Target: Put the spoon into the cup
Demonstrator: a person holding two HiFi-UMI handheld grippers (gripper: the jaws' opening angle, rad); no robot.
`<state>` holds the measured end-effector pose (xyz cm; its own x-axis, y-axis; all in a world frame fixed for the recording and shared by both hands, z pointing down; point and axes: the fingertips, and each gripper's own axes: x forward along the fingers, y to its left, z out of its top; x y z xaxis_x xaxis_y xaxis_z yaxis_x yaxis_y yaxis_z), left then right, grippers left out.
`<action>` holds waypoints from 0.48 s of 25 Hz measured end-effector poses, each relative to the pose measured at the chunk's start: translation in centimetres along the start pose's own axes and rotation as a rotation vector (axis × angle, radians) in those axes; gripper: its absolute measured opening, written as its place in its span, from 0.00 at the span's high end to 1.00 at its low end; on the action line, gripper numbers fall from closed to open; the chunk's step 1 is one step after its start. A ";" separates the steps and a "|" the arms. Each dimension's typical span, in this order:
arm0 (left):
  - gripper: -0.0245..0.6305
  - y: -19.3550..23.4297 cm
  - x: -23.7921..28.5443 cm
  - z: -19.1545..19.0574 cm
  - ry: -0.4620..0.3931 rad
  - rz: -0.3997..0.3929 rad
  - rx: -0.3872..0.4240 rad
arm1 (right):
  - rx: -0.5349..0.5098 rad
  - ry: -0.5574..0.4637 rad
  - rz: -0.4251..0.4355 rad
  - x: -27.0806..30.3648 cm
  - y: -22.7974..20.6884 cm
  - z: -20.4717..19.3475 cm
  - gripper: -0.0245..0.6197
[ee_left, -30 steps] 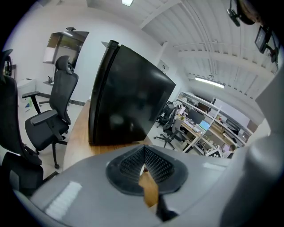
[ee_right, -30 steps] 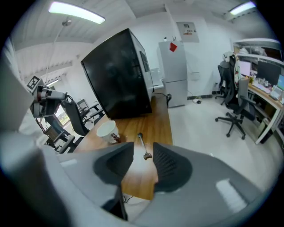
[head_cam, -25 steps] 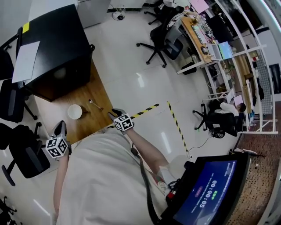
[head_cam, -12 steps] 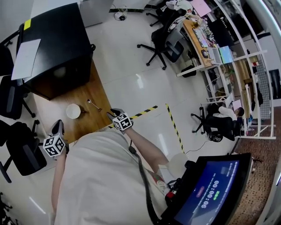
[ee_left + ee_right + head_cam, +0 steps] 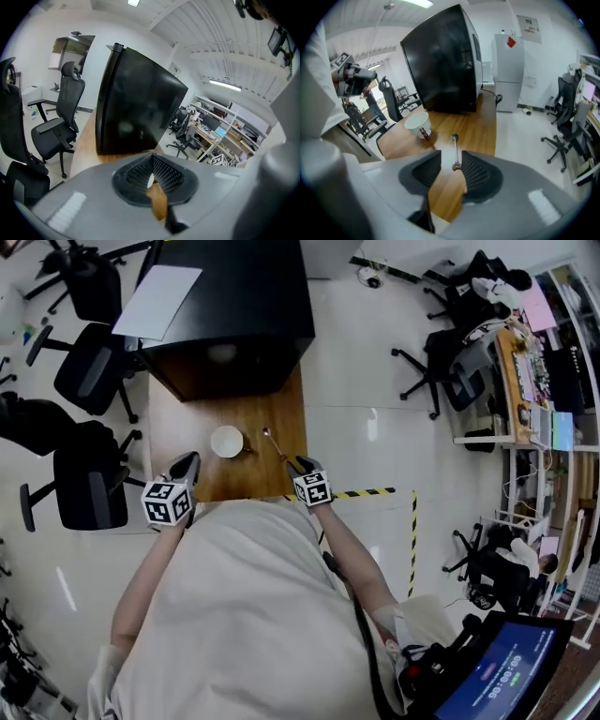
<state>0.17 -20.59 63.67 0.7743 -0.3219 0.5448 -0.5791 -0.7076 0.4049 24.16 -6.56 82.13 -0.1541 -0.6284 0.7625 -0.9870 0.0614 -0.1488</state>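
Note:
A white cup point(image 5: 227, 441) stands on the wooden table point(image 5: 187, 427), with a metal spoon point(image 5: 272, 440) lying flat just to its right. In the right gripper view the cup point(image 5: 417, 123) has a small dark handle, and the spoon point(image 5: 455, 149) points its handle end toward me. My right gripper point(image 5: 449, 164) is open and low over the table. The spoon's handle tip sits between the jaws, near the right pad, with no grip on it. My left gripper point(image 5: 185, 468) hovers at the table's near left edge. Its jaws point(image 5: 152, 161) are shut and empty.
A big black cabinet point(image 5: 234, 315) with a paper sheet point(image 5: 169, 301) on top fills the table's far end. Office chairs point(image 5: 89, 484) stand left of the table. Yellow-black tape point(image 5: 375, 493) crosses the floor on the right. A white fridge point(image 5: 508, 70) stands beyond the table.
The head view has swung so the table now sits centred ahead. My right gripper has dropped and moved in on the spoon's handle. The left gripper has barely moved.

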 end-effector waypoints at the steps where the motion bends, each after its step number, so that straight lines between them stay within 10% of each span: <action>1: 0.96 0.2 -0.2 0.0 0.003 0.006 0.004 | -0.033 0.019 -0.005 0.7 0.2 -0.3 0.75; 12: 0.96 0.6 -1.7 -2.2 0.039 0.072 -0.008 | -0.226 0.160 -0.028 4.7 1.2 -2.8 0.75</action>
<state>-2.04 -19.06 64.61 0.7206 -0.3469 0.6004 -0.6348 -0.6783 0.3700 22.08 -7.31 87.29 -0.1141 -0.5033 0.8566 -0.9736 0.2283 0.0044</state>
